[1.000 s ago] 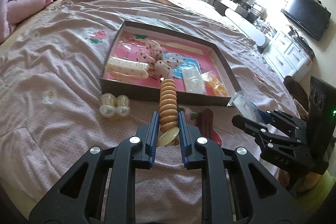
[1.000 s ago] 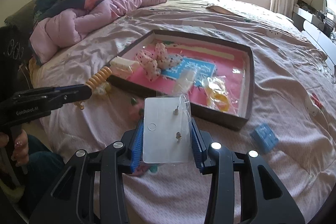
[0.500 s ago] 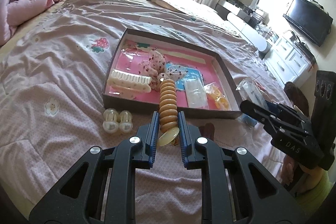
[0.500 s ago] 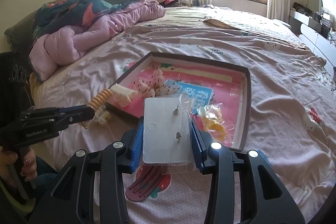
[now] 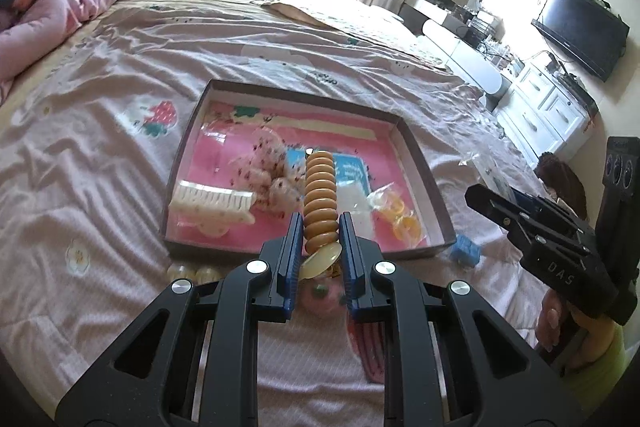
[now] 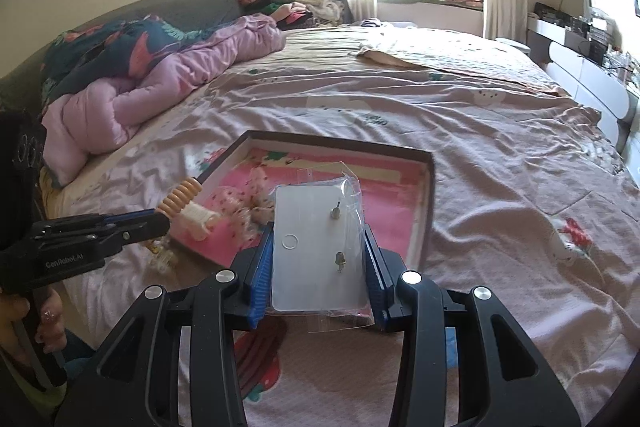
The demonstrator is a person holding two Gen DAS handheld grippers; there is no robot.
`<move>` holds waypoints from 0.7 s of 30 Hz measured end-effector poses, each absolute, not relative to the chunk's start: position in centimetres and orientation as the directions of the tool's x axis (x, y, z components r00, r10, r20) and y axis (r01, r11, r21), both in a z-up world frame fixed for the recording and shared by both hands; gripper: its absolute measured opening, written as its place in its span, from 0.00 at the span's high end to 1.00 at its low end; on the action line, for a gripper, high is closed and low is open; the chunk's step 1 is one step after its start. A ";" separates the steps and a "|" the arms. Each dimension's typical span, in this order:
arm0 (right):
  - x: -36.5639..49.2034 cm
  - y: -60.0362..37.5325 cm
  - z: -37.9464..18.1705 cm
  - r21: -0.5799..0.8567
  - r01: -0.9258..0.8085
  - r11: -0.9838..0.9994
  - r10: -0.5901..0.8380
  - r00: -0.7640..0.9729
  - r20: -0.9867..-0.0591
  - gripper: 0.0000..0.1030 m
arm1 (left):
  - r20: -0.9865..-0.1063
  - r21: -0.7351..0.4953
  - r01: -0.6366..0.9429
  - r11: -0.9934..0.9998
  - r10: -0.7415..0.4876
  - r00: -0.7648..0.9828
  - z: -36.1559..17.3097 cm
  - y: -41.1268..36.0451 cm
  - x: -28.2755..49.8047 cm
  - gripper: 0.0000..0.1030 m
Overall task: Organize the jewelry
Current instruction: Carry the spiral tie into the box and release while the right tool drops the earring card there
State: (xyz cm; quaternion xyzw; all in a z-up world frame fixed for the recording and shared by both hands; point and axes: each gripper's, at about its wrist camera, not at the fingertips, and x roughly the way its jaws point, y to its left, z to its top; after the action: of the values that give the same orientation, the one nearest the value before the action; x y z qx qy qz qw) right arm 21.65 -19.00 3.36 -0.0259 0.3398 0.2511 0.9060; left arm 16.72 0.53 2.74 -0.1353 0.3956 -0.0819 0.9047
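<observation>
A wide bed (image 5: 120,75) under a pale pink printed sheet fills both views, and a shallow dark-rimmed box (image 5: 424,167) with a pink floor lies on it as the landmark for everything else. A bunched pink quilt (image 6: 160,83) is heaped well beyond the box's far left corner, toward the headboard. Inside the box, a cream toothed hair clip (image 5: 212,205) rests in the near left corner, a spotted fabric bow (image 5: 266,163) sits toward the middle, a blue card (image 5: 352,167) lies just right of the bow, and a small bag of yellow pieces (image 5: 396,215) occupies the near right corner. Outside the near right corner a small blue block (image 5: 464,251) lies on the sheet. The left gripper (image 5: 320,247) hangs over the box's near rim, its blue pads nearly together and clamped on an amber ribbed hair clip (image 5: 319,199) that stands up between them. The right gripper (image 6: 319,259) hovers over the same near rim, jaws partly apart and pressed against both side edges of a clear bag holding a white earring card (image 6: 312,251) with two studs.
</observation>
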 end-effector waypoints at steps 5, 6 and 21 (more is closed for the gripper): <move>22.5 -20.0 3.3 0.119 -0.446 0.887 0.416 0.659 -0.627 0.63 | -0.692 -0.296 0.061 0.953 -0.258 0.674 3.1 -0.4 18.4 0.89; 22.7 -20.1 3.3 0.118 -0.441 0.890 0.411 0.662 -0.627 0.63 | -0.691 -0.295 0.065 0.953 -0.259 0.675 3.2 -0.6 18.8 0.89; 25.7 -19.9 2.3 0.109 -0.414 0.904 0.381 0.662 -0.645 0.63 | -0.725 -0.246 0.093 0.965 -0.247 0.643 0.3 -2.1 21.8 0.89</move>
State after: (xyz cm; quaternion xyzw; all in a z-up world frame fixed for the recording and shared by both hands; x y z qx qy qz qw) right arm 25.71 -19.91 2.27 -0.0235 0.3483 0.2183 0.9113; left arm 21.79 -2.12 0.29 -0.0932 0.4117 -0.0943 0.9016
